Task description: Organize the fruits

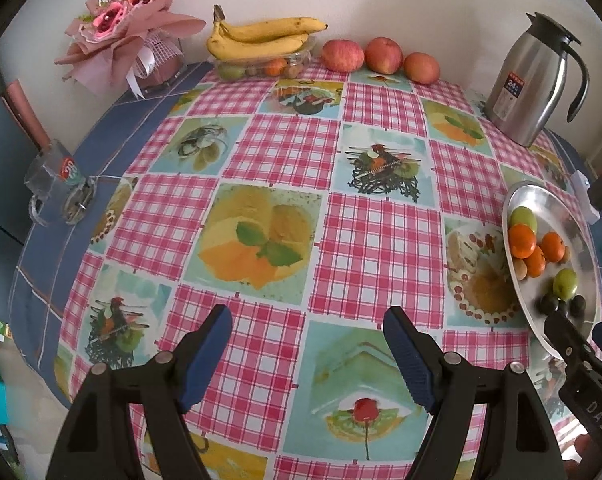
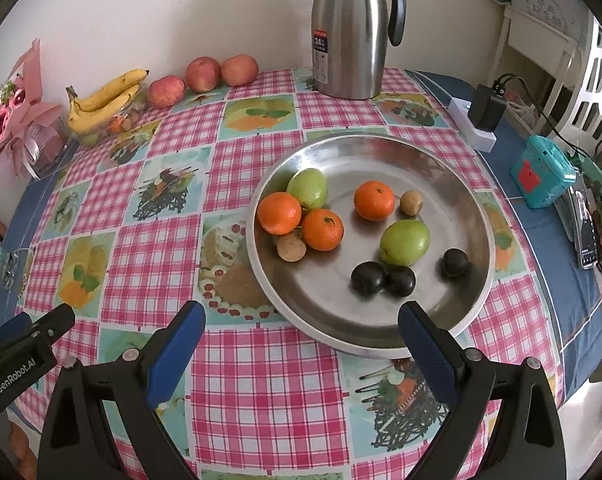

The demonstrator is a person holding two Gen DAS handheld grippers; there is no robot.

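Note:
A round metal plate [image 2: 343,304] sits on the checked tablecloth. It holds three oranges [image 2: 279,212], two green fruits [image 2: 404,242], three dark plums [image 2: 367,279] and two small brown fruits [image 2: 291,247]. My right gripper [image 2: 301,312] hovers open just in front of the plate's near rim, with nothing between its fingers. My left gripper [image 1: 307,320] is open over bare cloth to the plate's left, also empty. At the far wall lie bananas [image 1: 261,36] on a clear box of small fruits [image 1: 261,67], with three apples [image 1: 342,55] in a row beside them.
A steel jug [image 2: 349,28] stands behind the plate. A pink bouquet [image 1: 121,20] and a glass mug [image 1: 53,176] sit at the table's left. A power strip with charger [image 2: 481,116], a teal box [image 2: 541,172] and a phone [image 2: 585,224] line the right edge.

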